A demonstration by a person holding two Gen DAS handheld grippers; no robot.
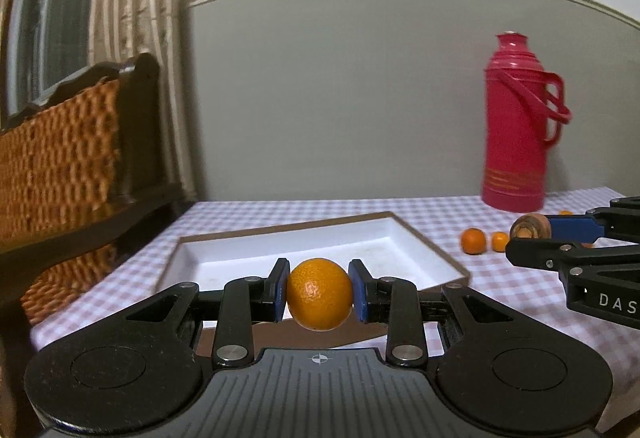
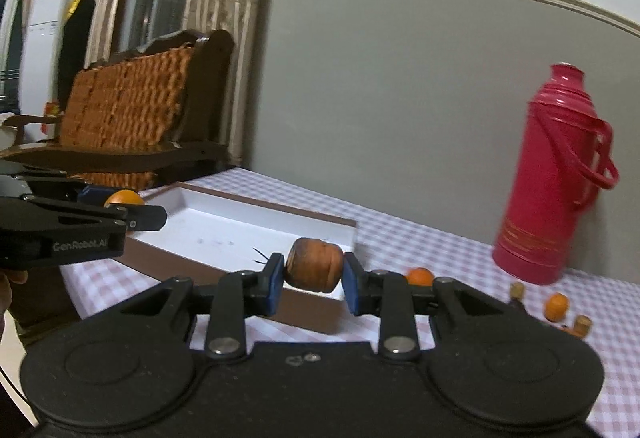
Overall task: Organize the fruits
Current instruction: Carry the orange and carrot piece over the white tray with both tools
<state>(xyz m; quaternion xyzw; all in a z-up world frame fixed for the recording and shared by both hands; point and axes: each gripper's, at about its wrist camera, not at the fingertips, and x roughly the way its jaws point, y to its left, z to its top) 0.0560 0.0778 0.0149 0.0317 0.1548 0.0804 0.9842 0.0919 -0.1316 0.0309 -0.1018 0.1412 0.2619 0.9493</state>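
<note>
— Up front, what does the left gripper (image 1: 320, 294) carry?

— An orange (image 1: 320, 294), clamped between its blue pads (image 1: 281, 290) and held in the air just short of the near edge of a shallow white tray (image 1: 224, 262) with a brown rim. From the right wrist camera the same gripper (image 2: 120, 203) enters from the left, the orange (image 2: 124, 197) peeking above its dark finger.

— And the right gripper (image 2: 314, 272)?

— Clenched on a short chunk of carrot (image 2: 314, 270), orange with a darkened, weathered end, raised above the tray's (image 2: 240, 222) near right corner. In the left wrist view that gripper (image 1: 532, 232) reaches in from the right, the carrot's cut face (image 1: 526, 228) turned to the lens.

— Where is the rest of the produce?

— Loose on the pink-and-white checked tablecloth (image 1: 440, 213), to the right of the tray: two small oranges (image 1: 474, 240) side by side in the left view, and in the right view another small orange (image 2: 557, 306) with stubby carrot pieces (image 2: 583, 325) near it.

— Anything behind?

— A red thermos flask (image 2: 548, 173) stands upright by the grey wall, and a woven wicker chair (image 1: 60, 157) sits left of the table beside striped curtains.
</note>
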